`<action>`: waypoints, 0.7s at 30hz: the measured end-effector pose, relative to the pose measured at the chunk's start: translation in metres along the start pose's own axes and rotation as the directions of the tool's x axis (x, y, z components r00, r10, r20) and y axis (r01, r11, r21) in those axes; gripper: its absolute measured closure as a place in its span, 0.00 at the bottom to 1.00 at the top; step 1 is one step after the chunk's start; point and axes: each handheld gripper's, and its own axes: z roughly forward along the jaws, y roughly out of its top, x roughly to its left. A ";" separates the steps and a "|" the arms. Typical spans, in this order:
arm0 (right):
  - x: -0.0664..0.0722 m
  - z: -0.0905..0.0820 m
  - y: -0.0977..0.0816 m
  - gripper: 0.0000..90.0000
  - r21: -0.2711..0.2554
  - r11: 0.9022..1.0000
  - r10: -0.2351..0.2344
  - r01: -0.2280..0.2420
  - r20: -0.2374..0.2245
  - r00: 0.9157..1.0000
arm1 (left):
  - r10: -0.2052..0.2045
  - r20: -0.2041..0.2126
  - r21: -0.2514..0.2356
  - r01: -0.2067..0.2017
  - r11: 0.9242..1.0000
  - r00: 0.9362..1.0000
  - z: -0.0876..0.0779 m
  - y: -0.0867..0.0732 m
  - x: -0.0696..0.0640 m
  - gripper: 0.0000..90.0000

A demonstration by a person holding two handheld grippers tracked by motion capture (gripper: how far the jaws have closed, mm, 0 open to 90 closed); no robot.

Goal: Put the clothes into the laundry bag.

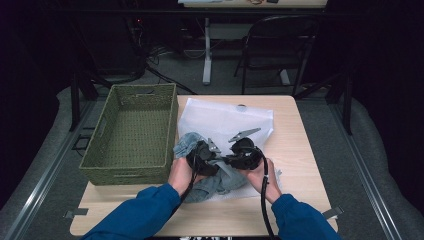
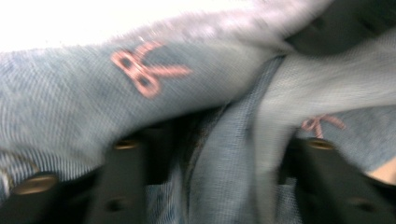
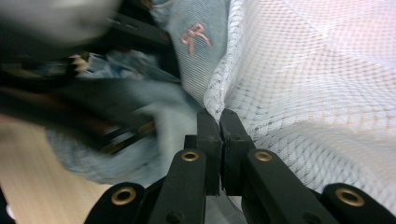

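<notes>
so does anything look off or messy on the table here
Nothing spilled or damaged. The denim garment lies crumpled, half out of the white mesh bag, whose edge the right gripper pinches shut. The left gripper straddles a denim fold. The woven basket sits square.

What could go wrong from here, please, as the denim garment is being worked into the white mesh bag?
1. The right gripper pinches only the thin edge of the white mesh bag; it might slip free and let the opening fall shut.
2. The left gripper has denim garment bunched between half-open jaws; the fabric may snag or drop.
3. Much of the garment lies outside the bag and could drag along the table.
</notes>
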 end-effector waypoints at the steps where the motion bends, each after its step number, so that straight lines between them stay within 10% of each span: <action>1: -0.001 -0.001 -0.001 0.99 -0.004 1.000 0.013 -0.013 -0.010 1.000 | 0.017 0.002 0.008 -0.017 1.000 1.000 -0.005 0.000 -0.003 0.42; 7: -0.004 -0.003 -0.002 0.99 -0.005 1.000 0.022 -0.022 -0.010 1.000 | 0.109 -0.028 0.003 -0.109 0.994 0.994 -0.013 -0.006 -0.021 0.25; 11: -0.002 -0.001 -0.002 0.99 0.008 1.000 0.031 -0.030 -0.014 0.999 | 0.158 -0.027 0.030 -0.157 0.987 0.987 0.016 -0.003 -0.022 0.42; 15: -0.001 0.000 -0.002 0.99 0.026 0.999 0.040 -0.040 -0.007 0.999 | 0.055 -0.005 -0.022 -0.055 0.998 0.998 0.019 -0.002 -0.007 0.78; 21: -0.003 -0.015 0.002 0.99 -0.040 0.994 0.097 -0.100 -0.065 0.993 | -0.119 0.028 -0.074 0.120 0.990 0.993 0.000 0.001 0.015 0.85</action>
